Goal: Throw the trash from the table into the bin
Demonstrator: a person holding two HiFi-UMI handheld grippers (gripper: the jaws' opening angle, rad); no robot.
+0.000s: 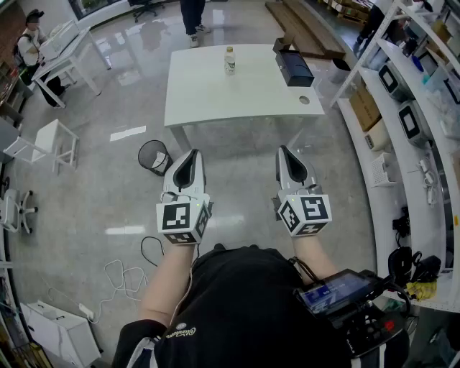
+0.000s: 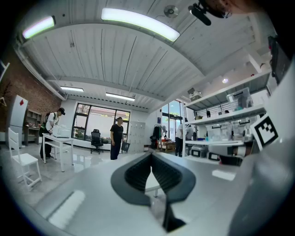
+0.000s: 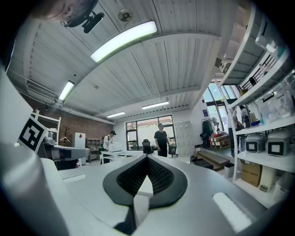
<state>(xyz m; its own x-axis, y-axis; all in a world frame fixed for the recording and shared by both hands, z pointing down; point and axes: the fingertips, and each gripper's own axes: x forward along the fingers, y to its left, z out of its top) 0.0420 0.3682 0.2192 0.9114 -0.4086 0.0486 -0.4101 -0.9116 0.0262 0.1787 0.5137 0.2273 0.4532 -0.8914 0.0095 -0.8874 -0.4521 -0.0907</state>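
A white table (image 1: 215,97) stands ahead of me in the head view. On its far edge stands a clear plastic bottle (image 1: 229,60) with a yellow label. A black mesh bin (image 1: 154,157) sits on the floor by the table's near left corner. My left gripper (image 1: 190,154) is held level short of the table, just right of the bin, shut and empty. My right gripper (image 1: 284,152) is level beside it, also shut with nothing in it. In the left gripper view the left gripper (image 2: 151,156) has its pads meeting at the tip. The right gripper (image 3: 147,159) looks the same in its own view.
A black box (image 1: 293,66) and a small round thing (image 1: 304,100) lie at the table's right end. Shelving (image 1: 402,108) with devices lines the right side. A white chair (image 1: 54,144) and a desk with a seated person (image 1: 32,43) are at the left; another person (image 1: 192,18) stands beyond the table.
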